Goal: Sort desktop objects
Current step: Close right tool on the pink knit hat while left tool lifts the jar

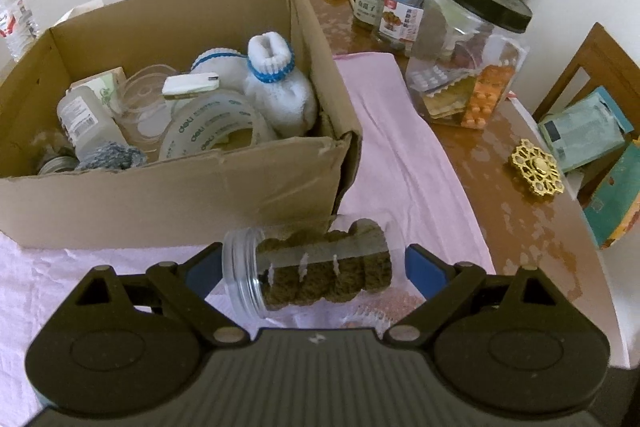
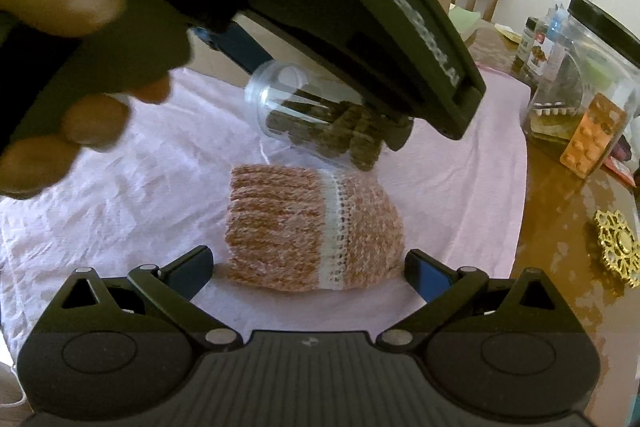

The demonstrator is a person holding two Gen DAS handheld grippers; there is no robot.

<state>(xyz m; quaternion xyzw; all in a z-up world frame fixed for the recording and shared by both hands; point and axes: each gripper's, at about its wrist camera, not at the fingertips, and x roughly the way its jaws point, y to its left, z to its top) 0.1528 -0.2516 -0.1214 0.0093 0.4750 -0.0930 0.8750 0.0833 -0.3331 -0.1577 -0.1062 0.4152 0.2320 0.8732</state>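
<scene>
My left gripper point(image 1: 314, 263) is clamped end to end on a clear plastic jar of brown knitted pieces point(image 1: 320, 265), just in front of the open cardboard box point(image 1: 168, 195). My right gripper point(image 2: 308, 269) stands open around an orange-and-white knitted hat point(image 2: 312, 231) lying nearer me on the pink cloth point(image 2: 140, 195).

The cardboard box point(image 1: 168, 183) is plain brown. The cloth point(image 1: 400, 147) beneath it is pale pink. The small jar point(image 1: 308, 269) is clear, with dark brown knitted material inside. The knitted hat point(image 2: 312, 227) is flecked orange and white, with one white openwork band. The socks point(image 1: 276, 83) in the box are white with blue stripes. The tape roll point(image 1: 216, 127) is translucent with a white, green-lettered core. The big jar point(image 1: 468, 59) is clear with a black lid. The ornament point(image 1: 538, 167) is gold filigree. The tabletop point(image 1: 500, 227) is glossy reddish brown.
</scene>
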